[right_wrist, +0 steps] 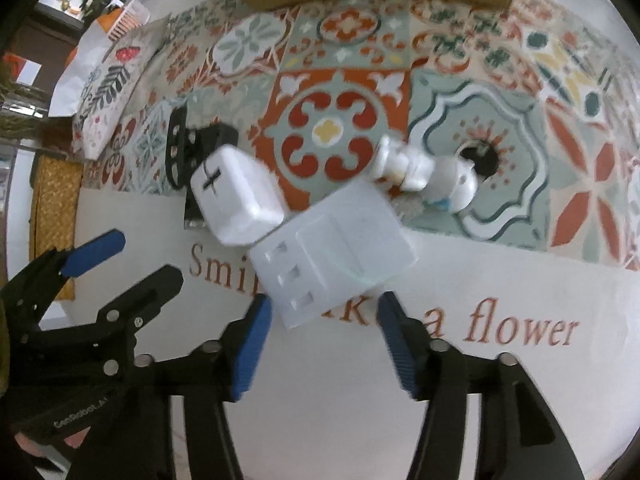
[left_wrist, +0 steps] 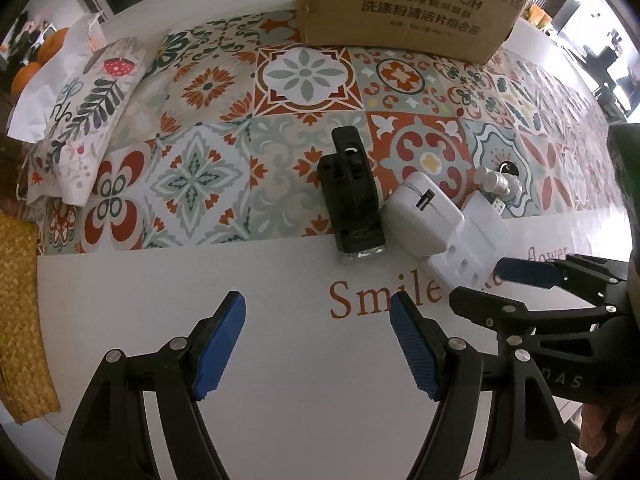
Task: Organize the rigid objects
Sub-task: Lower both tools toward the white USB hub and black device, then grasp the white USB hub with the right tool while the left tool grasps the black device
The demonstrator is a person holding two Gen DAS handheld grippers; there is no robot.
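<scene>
Glossy patterned tablecloth (right_wrist: 348, 92) — right gripper (right_wrist: 326, 312), ribbed blue pads spread, straddles a boxy white plastic block (right_wrist: 340, 256); left gripper (left_wrist: 318, 308) spread, empty.

A smooth white plastic box (right_wrist: 336, 256) is looking faintly translucent. Touching the box's left side, a charger (right_wrist: 236, 196) is showing glossy white plastic. Behind the box, a cardboard carton (left_wrist: 408, 0) is looking matt brown. Left of it, a woven straw mat (left_wrist: 20, 312) is looking rough.
</scene>
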